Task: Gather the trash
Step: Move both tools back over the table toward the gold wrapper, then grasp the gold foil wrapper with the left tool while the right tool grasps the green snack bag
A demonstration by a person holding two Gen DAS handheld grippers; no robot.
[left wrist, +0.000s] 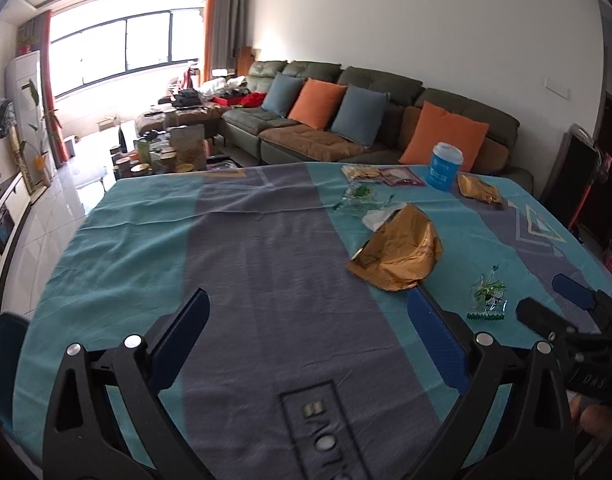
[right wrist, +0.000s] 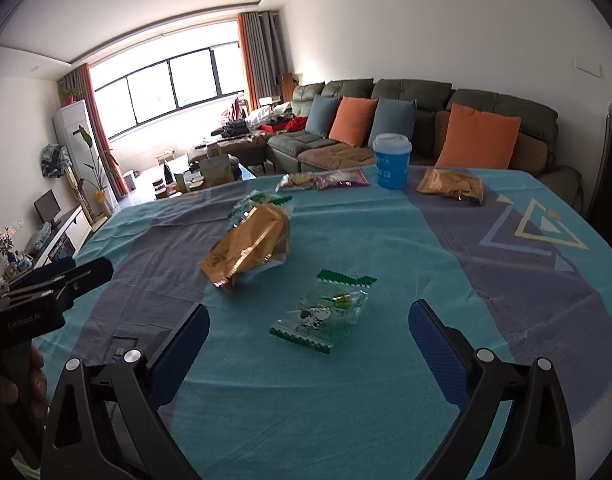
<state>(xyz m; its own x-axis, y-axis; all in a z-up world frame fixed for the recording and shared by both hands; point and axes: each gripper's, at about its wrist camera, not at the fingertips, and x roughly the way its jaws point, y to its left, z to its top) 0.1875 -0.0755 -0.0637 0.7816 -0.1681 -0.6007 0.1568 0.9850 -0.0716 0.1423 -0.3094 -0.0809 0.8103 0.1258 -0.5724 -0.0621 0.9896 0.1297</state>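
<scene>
Right under my right gripper (right wrist: 309, 322) lies a little clear candy wrapper (right wrist: 324, 312) with green edges, flat on the blue tablecloth (right wrist: 386, 240). My fingers are spread wide and hold nothing. My left gripper (left wrist: 308, 314) is wide apart too, over bare cloth. A big crinkly gold bag (right wrist: 247, 246) sits just past the wrapper. Far back I see a blue cup (right wrist: 392, 160), more snack packs (right wrist: 326, 180) and a smaller gold bag (right wrist: 452, 184).

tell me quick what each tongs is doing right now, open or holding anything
Left tongs: open, holding nothing.
Right tongs: open, holding nothing, clear wrapper lies between the fingers.
</scene>
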